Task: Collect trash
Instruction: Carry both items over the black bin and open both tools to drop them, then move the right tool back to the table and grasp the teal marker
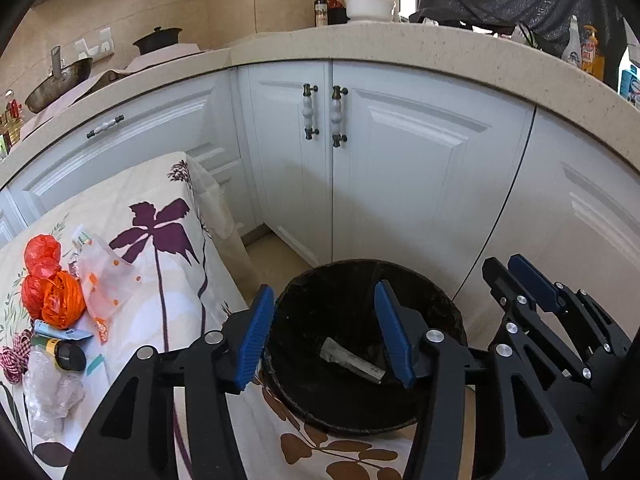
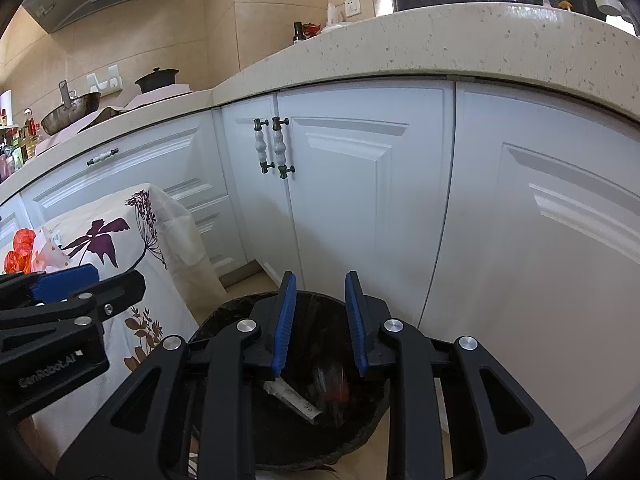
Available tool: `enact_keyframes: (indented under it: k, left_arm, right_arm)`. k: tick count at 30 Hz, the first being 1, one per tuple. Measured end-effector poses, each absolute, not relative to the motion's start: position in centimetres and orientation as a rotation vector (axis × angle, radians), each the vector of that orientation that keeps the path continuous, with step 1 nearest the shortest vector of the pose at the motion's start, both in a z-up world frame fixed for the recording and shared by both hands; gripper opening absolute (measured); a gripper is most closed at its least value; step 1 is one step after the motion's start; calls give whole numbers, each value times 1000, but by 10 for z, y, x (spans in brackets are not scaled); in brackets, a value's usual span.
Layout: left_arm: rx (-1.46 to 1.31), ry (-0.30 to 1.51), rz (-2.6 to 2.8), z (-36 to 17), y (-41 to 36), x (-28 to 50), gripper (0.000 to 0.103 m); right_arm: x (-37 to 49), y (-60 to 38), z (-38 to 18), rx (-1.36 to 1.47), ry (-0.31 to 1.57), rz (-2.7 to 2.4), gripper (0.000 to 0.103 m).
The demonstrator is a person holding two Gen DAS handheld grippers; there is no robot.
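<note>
A black bin (image 1: 440, 304) stands on the floor beside a table with a flowered cloth (image 1: 168, 264). A grey squeezed tube (image 1: 352, 360) lies in it. My left gripper (image 1: 326, 332) is open and empty above the bin. My right gripper (image 2: 320, 320) is open over the bin (image 2: 224, 316); the tube (image 2: 294, 398) and a blurred dark and red object (image 2: 332, 384) show below its jaws. Trash lies on the table's left: orange bags (image 1: 48, 284), a clear dotted wrapper (image 1: 106, 280), a small dark jar (image 1: 64, 354), clear crumpled plastic (image 1: 52, 396). The right gripper shows in the left wrist view (image 1: 520, 280).
White cabinet doors (image 1: 400, 160) with a stone countertop (image 1: 440, 48) stand close behind the bin. A wok (image 1: 60, 80) and pot (image 1: 158, 40) sit on the counter at left, bottles (image 1: 588, 52) at right. A red-white cord (image 1: 16, 356) lies at the table's left edge.
</note>
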State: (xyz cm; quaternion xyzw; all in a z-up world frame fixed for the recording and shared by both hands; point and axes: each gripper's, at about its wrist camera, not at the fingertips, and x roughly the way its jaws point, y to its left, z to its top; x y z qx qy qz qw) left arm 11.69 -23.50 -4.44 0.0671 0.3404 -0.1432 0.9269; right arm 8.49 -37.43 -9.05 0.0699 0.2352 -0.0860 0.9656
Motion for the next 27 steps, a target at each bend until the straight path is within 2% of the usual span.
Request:
enact_keyframes:
  k: [5, 16, 22, 27]
  left_arm:
    - [134, 687, -287, -41, -229, 116, 55]
    - [124, 638, -265, -25, -202, 108, 55]
    - [106, 617, -235, -12, -168, 100, 55]
    - [103, 602, -180, -5, -126, 92, 55]
  right_arm:
    - [86, -371, -90, 136, 479, -173, 33]
    - [80, -356, -75, 127, 469, -160, 35]
    - [71, -329, -59, 130, 454, -108, 41]
    - [64, -294, -47, 123, 448, -25, 42]
